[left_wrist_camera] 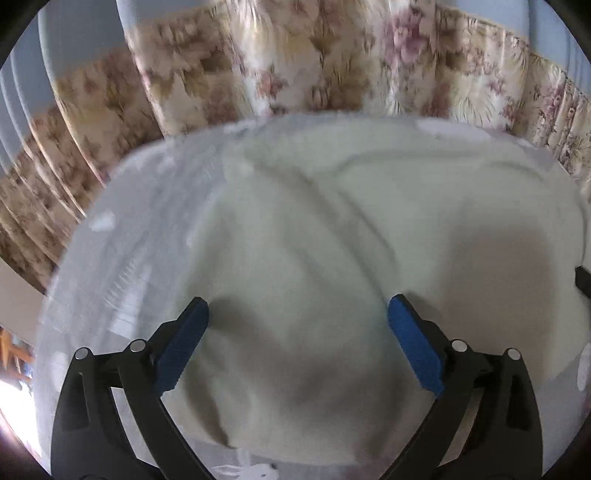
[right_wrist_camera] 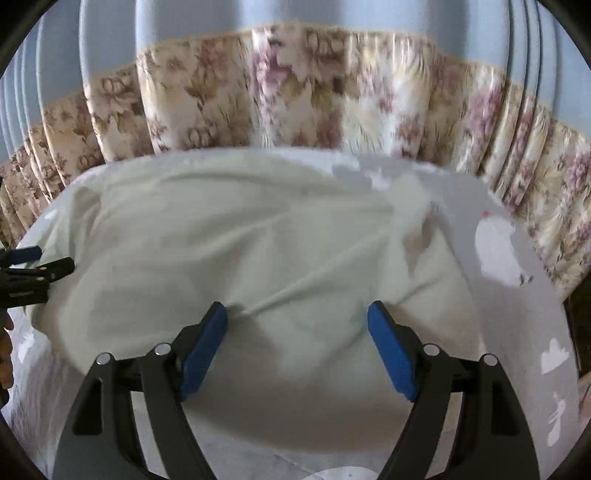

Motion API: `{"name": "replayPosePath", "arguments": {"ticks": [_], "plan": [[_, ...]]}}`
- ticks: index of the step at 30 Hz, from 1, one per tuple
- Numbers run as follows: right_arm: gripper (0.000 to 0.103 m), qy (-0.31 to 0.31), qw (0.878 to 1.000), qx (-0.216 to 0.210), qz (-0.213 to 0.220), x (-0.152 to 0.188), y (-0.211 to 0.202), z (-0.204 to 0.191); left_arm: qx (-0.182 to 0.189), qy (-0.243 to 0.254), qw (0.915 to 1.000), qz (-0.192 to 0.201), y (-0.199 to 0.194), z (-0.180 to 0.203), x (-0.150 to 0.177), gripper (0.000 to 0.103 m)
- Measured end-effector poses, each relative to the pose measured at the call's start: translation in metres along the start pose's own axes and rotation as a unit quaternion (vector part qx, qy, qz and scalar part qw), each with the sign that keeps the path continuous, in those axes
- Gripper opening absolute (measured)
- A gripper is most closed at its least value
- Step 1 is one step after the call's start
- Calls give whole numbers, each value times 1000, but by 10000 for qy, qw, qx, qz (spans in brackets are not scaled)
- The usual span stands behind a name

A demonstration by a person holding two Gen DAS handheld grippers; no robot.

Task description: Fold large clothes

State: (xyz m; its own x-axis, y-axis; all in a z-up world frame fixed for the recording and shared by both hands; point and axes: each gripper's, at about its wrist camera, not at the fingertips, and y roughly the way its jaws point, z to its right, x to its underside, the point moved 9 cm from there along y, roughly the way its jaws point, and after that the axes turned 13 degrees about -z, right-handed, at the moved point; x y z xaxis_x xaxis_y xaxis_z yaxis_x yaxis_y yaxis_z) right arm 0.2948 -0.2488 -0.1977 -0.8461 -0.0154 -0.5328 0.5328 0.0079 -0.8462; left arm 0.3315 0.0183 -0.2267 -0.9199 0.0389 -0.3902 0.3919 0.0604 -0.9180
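Left gripper (left_wrist_camera: 298, 308): jaws wide, empty.
Right gripper (right_wrist_camera: 297, 312): jaws wide, empty.
Risk: cream garment (left_wrist_camera: 314, 229) wrinkled; pinching may snag bedsheet (left_wrist_camera: 122, 258).

A pale bedsheet (left_wrist_camera: 122, 258) printed with white shapes covers the bed, with one large white patch (right_wrist_camera: 495, 251) toward its right edge. Behind the far edge hangs a pleated floral curtain (left_wrist_camera: 332, 74) in beige, brown and pink, topped by a plain pale blue band (right_wrist_camera: 258, 14). Something orange-brown (left_wrist_camera: 14, 354), blurred, shows beyond the left edge
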Motion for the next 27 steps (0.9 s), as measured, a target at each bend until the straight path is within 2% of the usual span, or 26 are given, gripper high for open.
{"name": "replayPosePath", "arguments": {"ticks": [4, 7, 12, 27], "plan": [[89, 57, 9998, 23, -185, 4, 11, 5, 169, -58, 9998, -33, 11, -5, 5, 100], [92, -5, 9997, 161, -186, 9, 14, 4, 122, -42, 9999, -27, 16, -4, 6, 100], [93, 105, 9997, -49, -207, 11, 19, 6, 267, -29, 9996, -45, 20, -4, 6, 100], [98, 232, 9988, -292, -330, 10, 26, 7, 236, -50, 9997, -26, 20, -2, 6, 100]]}}
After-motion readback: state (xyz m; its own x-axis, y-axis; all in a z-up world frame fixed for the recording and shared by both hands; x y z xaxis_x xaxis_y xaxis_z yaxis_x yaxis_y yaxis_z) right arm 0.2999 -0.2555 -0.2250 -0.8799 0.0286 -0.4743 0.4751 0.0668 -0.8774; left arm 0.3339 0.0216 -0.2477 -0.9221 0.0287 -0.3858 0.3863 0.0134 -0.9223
